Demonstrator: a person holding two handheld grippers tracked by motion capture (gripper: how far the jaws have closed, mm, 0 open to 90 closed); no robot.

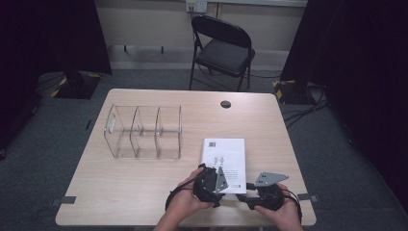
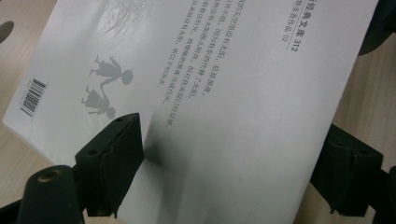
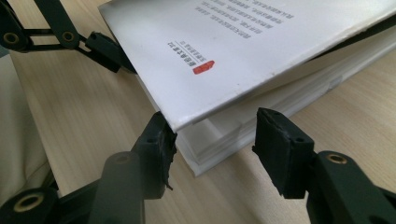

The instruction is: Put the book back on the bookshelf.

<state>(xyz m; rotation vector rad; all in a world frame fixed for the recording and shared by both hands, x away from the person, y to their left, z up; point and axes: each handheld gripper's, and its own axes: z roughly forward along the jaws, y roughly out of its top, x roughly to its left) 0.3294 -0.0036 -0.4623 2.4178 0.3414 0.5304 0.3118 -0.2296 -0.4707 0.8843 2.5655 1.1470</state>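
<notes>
Up top, I have the book (image 1: 223,163) lying flat near the table's (image 1: 144,192) front edge, right of centre, with the clear rack (image 1: 144,132) well apart toward the left rear. Both hands sit at the book's near end: left gripper (image 1: 211,185) over its near left corner, right gripper (image 1: 248,195) just off its near right corner, so I can work the cover from two sides.

Along the left gripper, one jaw lies on the white cover (image 2: 224,116) and the other stands past the book's edge; whether the pads press I cannot tell.

Along the right gripper (image 3: 212,144), the jaws stand apart around the book's corner (image 3: 187,126), one touching the lifted cover's tip, the other clear of the pages (image 3: 219,140). Nothing is pinched yet; I judge the cover is raised so a jaw can slip beneath.
</notes>
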